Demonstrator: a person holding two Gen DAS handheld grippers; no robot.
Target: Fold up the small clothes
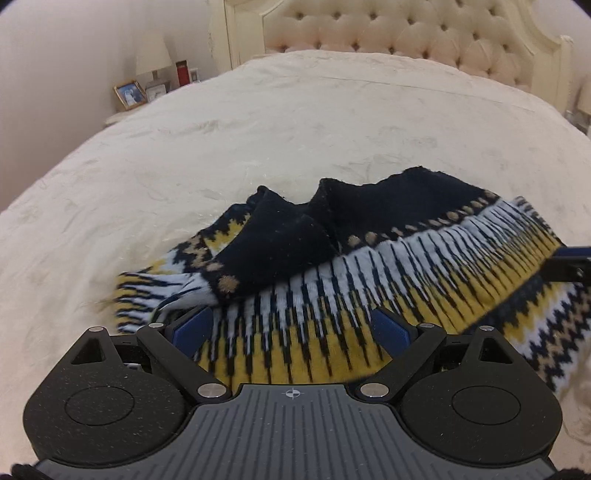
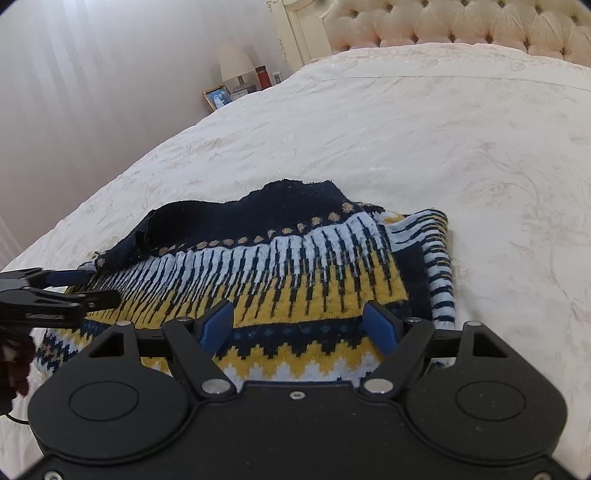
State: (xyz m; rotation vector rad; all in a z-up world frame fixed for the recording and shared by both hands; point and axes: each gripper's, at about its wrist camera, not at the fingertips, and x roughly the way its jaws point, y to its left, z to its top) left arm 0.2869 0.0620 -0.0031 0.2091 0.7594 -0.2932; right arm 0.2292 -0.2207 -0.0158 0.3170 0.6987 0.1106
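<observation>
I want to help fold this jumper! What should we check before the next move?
1. Navy, yellow and white patterned knit sweater lies on the cream quilted bedspread: ok.
2. Right gripper open, sweater between its blue fingers: ok.
3. Left gripper open over the sweater: ok.
4. Sweater flat: not ok, navy top bunched.
5. Fingers touching the knit: cannot tell.

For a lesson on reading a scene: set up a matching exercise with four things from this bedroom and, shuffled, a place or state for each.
Things:
1. sweater
2. lamp
3. headboard
4. right gripper

Descriptions:
A. tufted, at the bed's far end
B. open above the knit
C. rumpled on the bedspread
D. on the nightstand beside a framed photo

Pairs: 1-C, 2-D, 3-A, 4-B
</observation>
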